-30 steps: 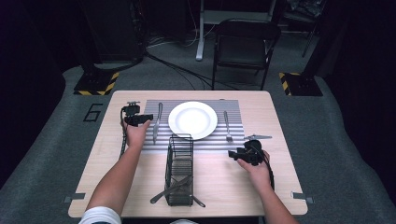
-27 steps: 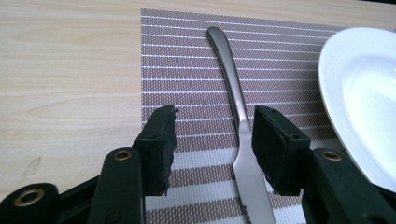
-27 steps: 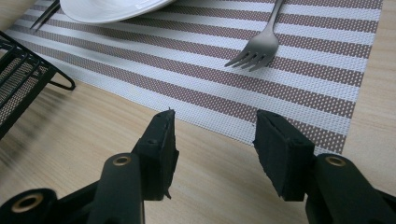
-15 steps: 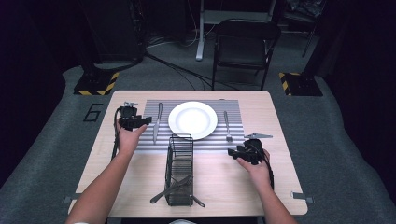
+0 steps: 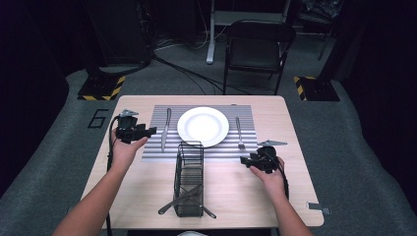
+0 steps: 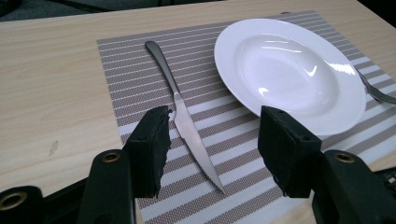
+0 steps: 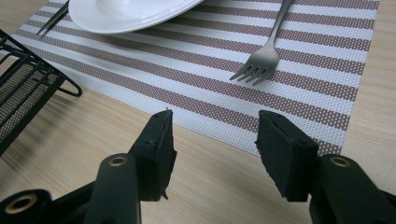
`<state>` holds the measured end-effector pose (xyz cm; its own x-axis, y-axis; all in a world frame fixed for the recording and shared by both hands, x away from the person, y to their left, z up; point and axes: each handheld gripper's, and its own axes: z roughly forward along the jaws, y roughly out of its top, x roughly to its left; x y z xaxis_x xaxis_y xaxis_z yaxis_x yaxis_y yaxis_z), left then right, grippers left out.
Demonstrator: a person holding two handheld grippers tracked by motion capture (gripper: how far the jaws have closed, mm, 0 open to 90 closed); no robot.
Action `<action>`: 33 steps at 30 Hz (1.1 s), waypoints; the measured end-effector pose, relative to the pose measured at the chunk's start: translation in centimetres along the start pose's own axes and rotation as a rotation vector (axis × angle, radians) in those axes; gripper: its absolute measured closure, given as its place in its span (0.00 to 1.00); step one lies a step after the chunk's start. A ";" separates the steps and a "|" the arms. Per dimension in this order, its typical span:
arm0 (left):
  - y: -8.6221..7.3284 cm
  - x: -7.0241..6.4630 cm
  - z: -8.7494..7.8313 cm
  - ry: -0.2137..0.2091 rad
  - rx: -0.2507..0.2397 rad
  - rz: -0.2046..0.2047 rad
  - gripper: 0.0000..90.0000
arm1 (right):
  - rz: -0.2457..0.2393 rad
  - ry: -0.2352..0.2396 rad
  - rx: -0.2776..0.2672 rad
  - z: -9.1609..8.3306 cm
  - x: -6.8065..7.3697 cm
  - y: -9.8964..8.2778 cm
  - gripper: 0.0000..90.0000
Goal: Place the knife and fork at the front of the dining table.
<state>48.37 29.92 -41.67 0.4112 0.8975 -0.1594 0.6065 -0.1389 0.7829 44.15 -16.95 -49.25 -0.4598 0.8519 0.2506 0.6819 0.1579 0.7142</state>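
Table (image 5: 147, 196): pale wood, rounded corners, all four edges in my high view. Grey floor on every side; a chair (image 5: 258, 46) stands beyond the far edge, well apart.

Mat (image 5: 246, 147): striped, centred toward the far half, bare wood on all its sides. I have the most free wood along the near right, beside my right gripper, and down the left edge.

Plate (image 5: 202, 126): white, on the mat's middle, touching neither piece of cutlery.

Knife (image 6: 187, 123): flat on the mat left of the plate, just beside it, handle toward the far edge, tip toward me. It lies near the mat's left border.

Fork (image 7: 264, 58): flat on the mat right of the plate, tines toward me, near the mat's front edge.

Basket (image 5: 190, 182): black wire, on the wood between my two hands, its far end at the mat's front edge. More cutlery lies in it, ends poking past its near end.

Left gripper (image 5: 150, 131): over the table's left edge, clear of the wood, aimed at the knife. Jaws spread and have just been opening; nothing between the pads.

Right gripper (image 5: 244, 160): low over bare wood just in front of the mat, near the fork. Jaws spread, nothing pinched.

Writing: a "6" (image 5: 98, 118) on the floor left of the table. No brands that I can read.
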 end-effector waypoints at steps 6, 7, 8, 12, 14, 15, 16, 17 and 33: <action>-1.2 -0.5 -1.0 -0.020 0.003 0.014 0.49 | -0.013 -0.010 0.002 -0.2 0.2 0.0 0.51; -1.5 -0.5 -1.2 -0.020 0.001 0.017 0.49 | -0.013 -0.011 0.002 -0.2 0.2 0.0 0.51; -1.7 -0.6 -1.3 -0.023 0.004 0.023 0.48 | -0.013 -0.012 0.002 -0.2 0.2 0.1 0.51; -2.9 -0.7 -1.6 -0.051 0.006 0.022 0.47 | -0.018 -0.011 0.001 -0.2 0.2 0.0 0.51; -3.6 -0.8 -1.7 -0.055 0.011 0.030 0.47 | -0.021 -0.012 0.001 -0.2 0.2 0.0 0.51; -4.2 -0.8 -1.8 -0.056 0.015 0.035 0.47 | -0.022 -0.013 0.003 -0.2 0.2 0.0 0.51; -4.6 -0.8 -1.7 -0.053 0.018 0.038 0.47 | -0.024 -0.015 0.005 -0.2 0.2 0.0 0.51; -5.1 -0.8 -1.8 -0.055 0.024 0.042 0.47 | -0.025 -0.016 0.005 -0.2 0.2 0.0 0.51; -10.7 1.1 -1.1 -0.018 0.050 0.014 0.47 | -0.059 -0.038 0.024 0.1 0.3 -0.1 0.51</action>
<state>41.55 32.87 -49.58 0.4317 0.8878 -0.1593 0.6336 -0.1728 0.7541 43.99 -16.66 -49.35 -0.4778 0.8591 0.1833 0.6682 0.2200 0.7107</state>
